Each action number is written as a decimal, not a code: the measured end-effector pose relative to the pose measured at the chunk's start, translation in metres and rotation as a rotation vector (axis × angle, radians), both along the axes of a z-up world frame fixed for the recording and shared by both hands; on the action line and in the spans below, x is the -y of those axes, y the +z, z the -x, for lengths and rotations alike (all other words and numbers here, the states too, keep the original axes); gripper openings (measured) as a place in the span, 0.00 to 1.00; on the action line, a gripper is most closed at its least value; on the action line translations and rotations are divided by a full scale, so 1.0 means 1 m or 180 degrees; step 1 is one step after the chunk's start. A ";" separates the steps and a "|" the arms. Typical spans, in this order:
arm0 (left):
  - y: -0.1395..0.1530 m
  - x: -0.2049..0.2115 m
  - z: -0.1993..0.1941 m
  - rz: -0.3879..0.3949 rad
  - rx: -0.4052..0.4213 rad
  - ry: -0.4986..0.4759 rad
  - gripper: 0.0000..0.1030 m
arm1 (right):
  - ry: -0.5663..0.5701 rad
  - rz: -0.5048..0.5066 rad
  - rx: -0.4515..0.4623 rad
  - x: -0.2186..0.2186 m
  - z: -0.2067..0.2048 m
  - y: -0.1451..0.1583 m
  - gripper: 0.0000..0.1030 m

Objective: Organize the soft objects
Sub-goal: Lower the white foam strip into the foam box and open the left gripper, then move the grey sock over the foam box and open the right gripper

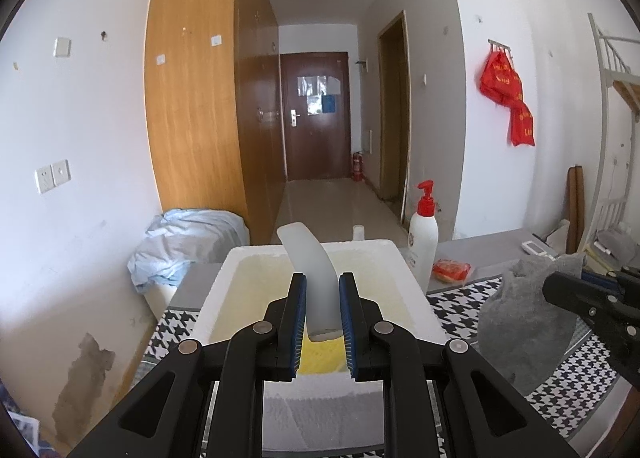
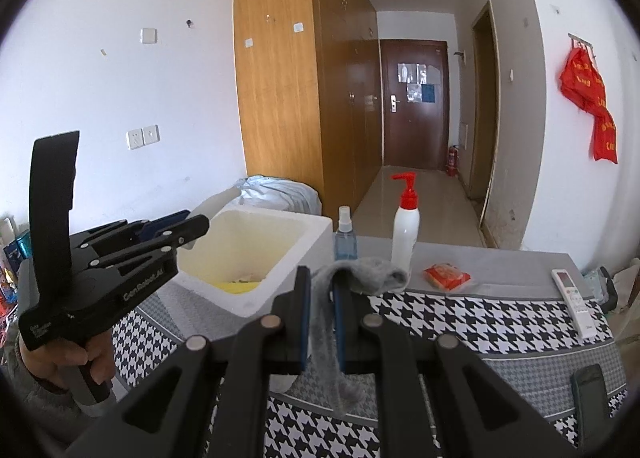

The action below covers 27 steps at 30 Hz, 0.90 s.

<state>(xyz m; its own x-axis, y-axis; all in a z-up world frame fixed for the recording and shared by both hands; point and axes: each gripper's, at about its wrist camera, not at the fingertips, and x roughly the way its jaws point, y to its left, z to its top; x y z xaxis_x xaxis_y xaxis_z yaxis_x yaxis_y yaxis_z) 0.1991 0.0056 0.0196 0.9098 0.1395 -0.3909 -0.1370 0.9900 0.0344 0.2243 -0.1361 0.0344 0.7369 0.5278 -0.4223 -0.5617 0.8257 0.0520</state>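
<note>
1. Blue-padded fingers of the left tool (image 1: 323,322) are clenching a pale, translucent curved strip (image 1: 310,266) at its lower part; the strip's upper end is arching up and away, over the white foam box (image 1: 224,282).
2. Inside the box, a yellow item (image 1: 320,354) is lying at the near end, directly below the strip's lower end.
3. Right tool (image 2: 322,322) is pinching a grey knitted cloth (image 2: 360,274); one end is hanging down between the pads, the other is draping over the right-hand finger, above the houndstooth-covered desk (image 2: 480,322).
4. Judged step: depositing the strip in the box. Recommended: be lowering it until the bottom end is sitting below the rim before releasing, as the springy strip could flip out.
5. Keep the cloth-bearing tool waiting beside the box, clear of the left tool, so the two are not colliding at the opening.
6. Avoid the pump bottle (image 2: 405,226) and spray bottle (image 2: 345,238) standing just behind the box.
</note>
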 end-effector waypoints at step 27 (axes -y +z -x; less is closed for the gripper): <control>0.003 -0.042 0.026 0.0072 0.0077 0.0263 0.99 | -0.0036 0.0119 0.0139 -0.038 -0.014 0.027 0.13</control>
<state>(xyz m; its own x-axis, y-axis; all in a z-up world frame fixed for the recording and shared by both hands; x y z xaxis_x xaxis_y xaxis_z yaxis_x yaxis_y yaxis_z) 0.1728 0.0474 0.0225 0.9047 0.2058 -0.3730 -0.2188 0.9757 0.0078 0.2382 -0.0977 0.0612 0.7609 0.5039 -0.4088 -0.5533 0.8329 -0.0033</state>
